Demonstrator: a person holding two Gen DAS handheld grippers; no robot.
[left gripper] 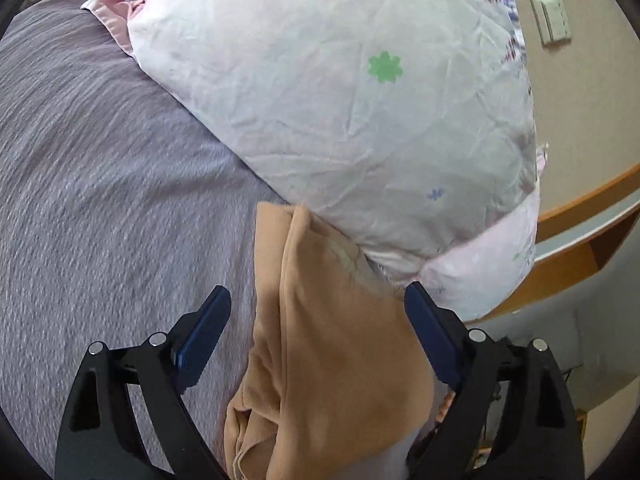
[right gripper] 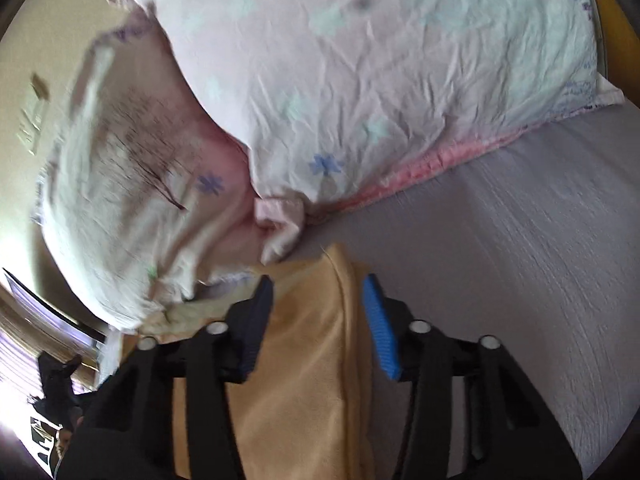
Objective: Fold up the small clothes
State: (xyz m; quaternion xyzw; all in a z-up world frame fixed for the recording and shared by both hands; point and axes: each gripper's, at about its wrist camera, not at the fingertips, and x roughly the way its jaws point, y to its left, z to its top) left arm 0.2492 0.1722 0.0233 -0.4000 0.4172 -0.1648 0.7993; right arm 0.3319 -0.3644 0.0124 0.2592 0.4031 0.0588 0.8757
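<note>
On your left wrist view, the folded garment [left gripper: 328, 352] lies on the bed cover [left gripper: 100, 168], running from the bottom edge away from you, and its far end touches the pillow [left gripper: 340, 100] that lies beyond it. Your left gripper [left gripper: 318, 312] has one finger on each side of the garment. Bed cover spreads to the left of both; a wall switch [left gripper: 554, 18] sits beyond the pillow on the right, with a shelf [left gripper: 580, 216] below it. On your right wrist view, the garment [right gripper: 304, 360] lies between the fingers of your right gripper [right gripper: 318, 300], pillow [right gripper: 380, 72] ahead, bed cover [right gripper: 500, 260] to the right.
</note>
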